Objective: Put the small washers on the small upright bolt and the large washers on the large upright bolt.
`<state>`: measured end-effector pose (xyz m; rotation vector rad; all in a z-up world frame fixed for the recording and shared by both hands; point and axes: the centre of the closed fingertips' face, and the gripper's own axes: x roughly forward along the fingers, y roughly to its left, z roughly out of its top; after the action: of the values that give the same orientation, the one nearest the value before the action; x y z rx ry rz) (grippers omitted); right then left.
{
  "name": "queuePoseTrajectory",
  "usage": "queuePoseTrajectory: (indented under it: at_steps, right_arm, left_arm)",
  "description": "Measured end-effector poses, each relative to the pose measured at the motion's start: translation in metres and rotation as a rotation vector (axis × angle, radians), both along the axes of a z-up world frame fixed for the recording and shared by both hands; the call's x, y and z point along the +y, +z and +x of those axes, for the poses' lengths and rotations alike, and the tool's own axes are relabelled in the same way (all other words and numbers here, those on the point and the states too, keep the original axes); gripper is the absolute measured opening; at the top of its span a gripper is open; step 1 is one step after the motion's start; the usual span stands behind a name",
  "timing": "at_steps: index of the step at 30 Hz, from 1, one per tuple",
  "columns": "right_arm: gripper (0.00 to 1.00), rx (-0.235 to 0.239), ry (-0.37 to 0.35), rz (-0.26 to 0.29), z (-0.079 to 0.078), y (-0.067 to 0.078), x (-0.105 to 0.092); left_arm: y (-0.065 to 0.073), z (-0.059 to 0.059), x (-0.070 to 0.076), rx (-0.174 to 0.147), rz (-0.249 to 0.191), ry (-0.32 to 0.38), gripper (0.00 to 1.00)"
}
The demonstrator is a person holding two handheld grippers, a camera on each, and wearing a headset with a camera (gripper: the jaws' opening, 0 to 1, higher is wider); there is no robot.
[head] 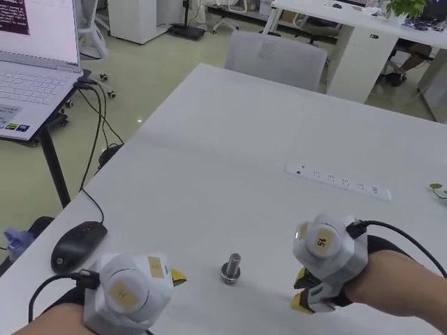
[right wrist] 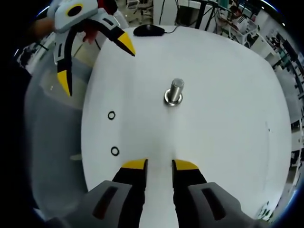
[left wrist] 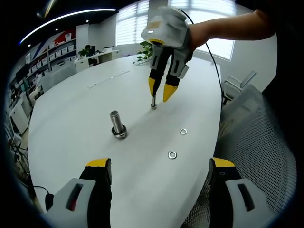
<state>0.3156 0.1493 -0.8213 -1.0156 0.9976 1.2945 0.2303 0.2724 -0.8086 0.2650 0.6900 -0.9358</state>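
Since the right gripper (left wrist: 160, 95) hung with its yellow-tipped jaws narrowly parted right over the small upright steel bolt (left wrist: 153, 103), gripping nothing that could be seen, a sideways nudge could have tipped that thin bolt over. The left gripper (left wrist: 159, 164) was spread wide and empty, low over the white tabletop (head: 230, 153) near its edge. Two small silver washers (left wrist: 172, 155) lay loose between it and the small bolt, close to the table's rim above a grey mesh chair (left wrist: 256, 142). A clumsy pinch there could have flicked one off onto the seat or the floor. The large upright steel bolt (head: 231, 269) stood between the grippers, well apart from the rim, with what seemed a ring at its foot. Beyond it the tabletop lay open up to a white power strip (head: 339, 180).
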Motion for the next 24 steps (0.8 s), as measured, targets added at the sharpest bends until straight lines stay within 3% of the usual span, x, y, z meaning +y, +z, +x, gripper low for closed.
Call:
queuePoseTrajectory:
  at_steps: [24]
  right_arm:
    - [0.30,0.044,0.095,0.055,-0.067,-0.011,0.007]
  left_arm:
    - [-0.002,0.000,-0.001,-0.022,-0.003,-0.002,0.91]
